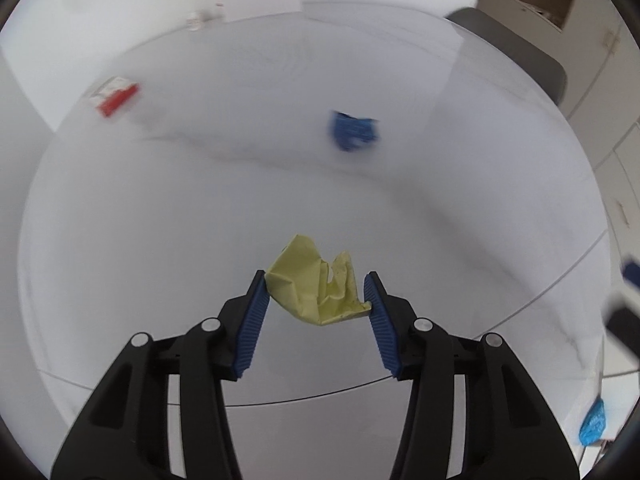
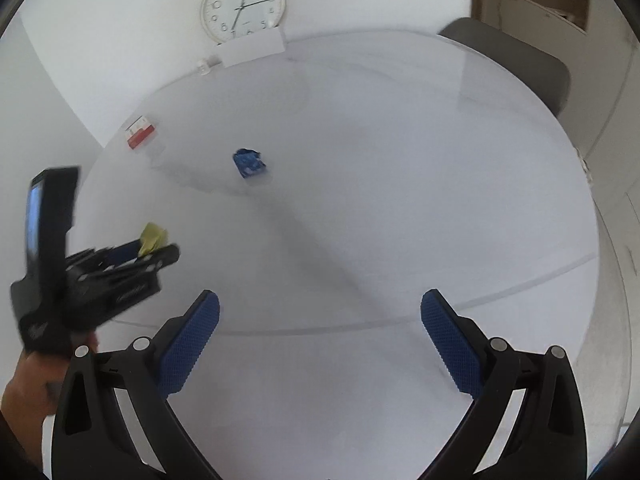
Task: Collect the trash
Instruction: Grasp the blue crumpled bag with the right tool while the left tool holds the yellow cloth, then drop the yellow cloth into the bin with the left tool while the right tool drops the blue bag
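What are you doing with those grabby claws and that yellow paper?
A person is picking up trash from a white table with two hand-held grippers. The left gripper is pinching a crumpled yellow paper between its blue pads. The right gripper is wide open and holds nothing. A crumpled blue wrapper and a small red and white box lie farther back on the table, not yet collected.
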{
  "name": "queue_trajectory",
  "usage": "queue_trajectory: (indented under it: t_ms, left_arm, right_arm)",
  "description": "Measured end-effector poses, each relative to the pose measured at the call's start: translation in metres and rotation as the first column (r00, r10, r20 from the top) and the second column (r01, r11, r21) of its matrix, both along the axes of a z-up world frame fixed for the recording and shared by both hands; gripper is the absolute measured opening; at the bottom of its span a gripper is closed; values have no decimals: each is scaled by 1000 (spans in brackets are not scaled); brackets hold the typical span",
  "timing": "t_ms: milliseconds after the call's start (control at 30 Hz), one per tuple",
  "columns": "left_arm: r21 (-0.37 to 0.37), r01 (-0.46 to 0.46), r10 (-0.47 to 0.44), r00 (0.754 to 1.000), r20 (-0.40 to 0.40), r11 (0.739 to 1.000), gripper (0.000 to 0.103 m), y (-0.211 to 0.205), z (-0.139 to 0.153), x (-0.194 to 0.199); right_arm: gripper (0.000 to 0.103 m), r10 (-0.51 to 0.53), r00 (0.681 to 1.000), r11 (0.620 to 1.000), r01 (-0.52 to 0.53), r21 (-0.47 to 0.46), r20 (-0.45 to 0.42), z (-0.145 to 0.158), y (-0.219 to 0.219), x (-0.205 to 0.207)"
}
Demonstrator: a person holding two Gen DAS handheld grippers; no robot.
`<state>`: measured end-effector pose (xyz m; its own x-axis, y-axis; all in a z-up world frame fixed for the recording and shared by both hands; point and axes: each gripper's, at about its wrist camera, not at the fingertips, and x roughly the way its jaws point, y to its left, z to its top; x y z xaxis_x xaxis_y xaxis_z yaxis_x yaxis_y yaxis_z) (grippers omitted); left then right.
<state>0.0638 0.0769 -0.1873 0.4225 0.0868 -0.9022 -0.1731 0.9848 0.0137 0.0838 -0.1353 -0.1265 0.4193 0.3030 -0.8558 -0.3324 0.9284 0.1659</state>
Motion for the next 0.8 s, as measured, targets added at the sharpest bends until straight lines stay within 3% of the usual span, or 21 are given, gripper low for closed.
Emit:
queue_trajectory:
  t_ms: [167, 267, 367, 433, 467, 500, 667, 800]
  left_arm:
    - [35, -66, 67, 998, -22, 997, 48, 45, 10, -17]
    - [18, -89, 90, 996, -24, 996, 49, 68, 10, -14]
    - [11, -93, 93, 995, -27, 996, 49, 80, 8, -10]
    - [12, -85, 85, 996, -31, 996, 49, 82, 6, -7]
    - [12, -82, 82, 996, -32, 997, 49, 80, 6, -7]
    - [14, -79, 79, 996, -31, 997, 49, 80, 5, -6]
    - [58, -17, 18, 1000, -18, 998, 49, 61, 11, -6]
    - [72, 95, -95, 995, -2, 993, 49, 21, 25, -12]
  right_arm:
    - [100, 114, 993, 993, -114, -38, -16, -35, 99, 88]
    - [94, 132, 991, 989, -134, -58, -39, -58, 140, 126]
    - [82, 144, 987, 985, -151, -90, -74, -81, 169, 152]
    - [63, 160, 983, 978, -170, -119, -94, -93, 180, 160]
    - [56, 169, 980, 975, -182, -124, -105, -97, 183, 161]
    - [40, 180, 976, 972, -195, -128, -122, -102, 185, 162]
    - [37, 159, 983, 982, -167, -84, -96, -90, 164, 152]
    - [37, 91, 994, 996, -90, 5, -57, -58, 109, 115]
